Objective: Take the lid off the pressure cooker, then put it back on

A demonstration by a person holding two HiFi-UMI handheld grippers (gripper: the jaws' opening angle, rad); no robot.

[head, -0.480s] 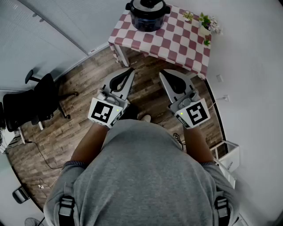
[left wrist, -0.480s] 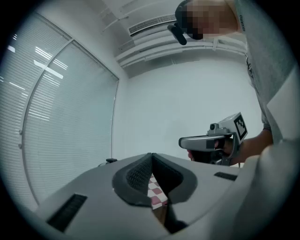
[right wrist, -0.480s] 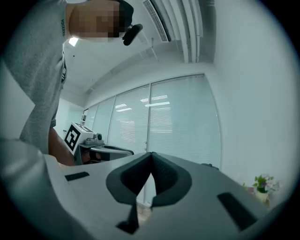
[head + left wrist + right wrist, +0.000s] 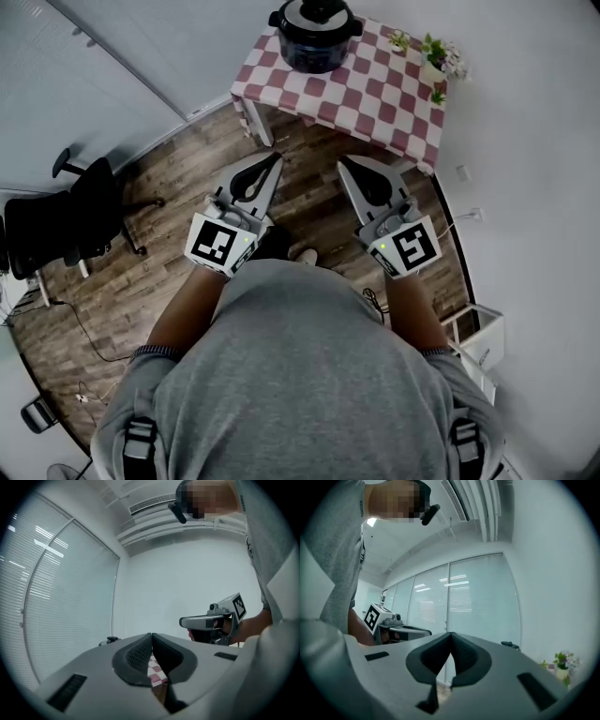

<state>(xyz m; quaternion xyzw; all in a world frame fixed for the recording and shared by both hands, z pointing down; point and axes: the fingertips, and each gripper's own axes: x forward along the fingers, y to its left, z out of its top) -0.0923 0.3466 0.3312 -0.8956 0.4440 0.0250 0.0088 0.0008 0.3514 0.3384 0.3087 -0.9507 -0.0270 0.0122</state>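
A dark pressure cooker [image 4: 315, 36] with its lid [image 4: 317, 11] on stands at the far left of a small table with a red-and-white checked cloth [image 4: 375, 89]. Both grippers are held level over the wooden floor, short of the table. My left gripper [image 4: 276, 159] is shut and empty, its tips toward the table's near left corner. My right gripper [image 4: 343, 161] is shut and empty too. In the left gripper view the closed jaws [image 4: 152, 637] frame a strip of checked cloth [image 4: 154, 670]. The right gripper view shows closed jaws [image 4: 450, 637] against blinds.
A small potted plant [image 4: 437, 52] and flowers sit at the table's far right corner. A black office chair [image 4: 66, 220] stands at the left. White boxes [image 4: 478, 333] rest by the right wall. Cables lie on the floor [image 4: 84, 328].
Both grippers have shifted slightly forward toward the table with the person; the cooker sits a little lower in view. Jaws stayed shut.
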